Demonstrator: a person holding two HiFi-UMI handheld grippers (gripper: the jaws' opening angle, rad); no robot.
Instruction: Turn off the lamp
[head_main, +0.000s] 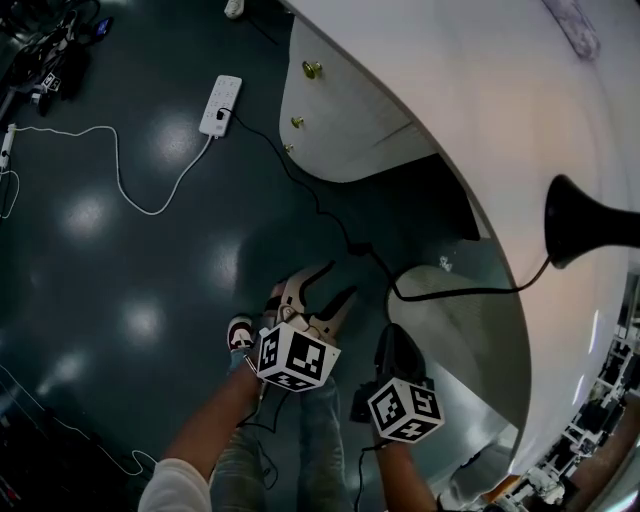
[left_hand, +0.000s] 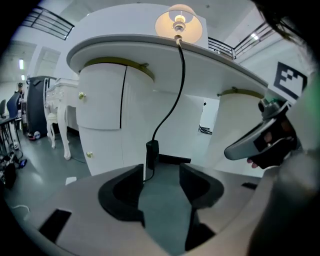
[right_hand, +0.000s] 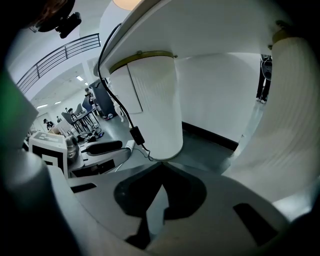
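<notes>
**Lamp lit; cord switch unpressed**

Head view: left gripper (head_main: 335, 282) lower centre, jaws apart, empty; inline switch (head_main: 360, 248) just beyond.
Left gripper view: lamp (left_hand: 179, 22) glowing, top centre.
Right gripper view: right gripper (right_hand: 160, 169) closed, empty.
Risk: gripping the cord (left_hand: 183, 75) instead could tug the lamp over.

The lamp (left_hand: 179, 22) stands on the tabletop (left_hand: 120, 47), its cord (left_hand: 178, 85) drops over the edge to the inline switch (left_hand: 152, 154) hanging just ahead of the left gripper (left_hand: 161, 171) jaws and apart from them, the right gripper (right_hand: 162, 166) is just to that gripper's right, and the power strip (head_main: 221, 104) lies on the floor (head_main: 120, 250) well beyond.
</notes>
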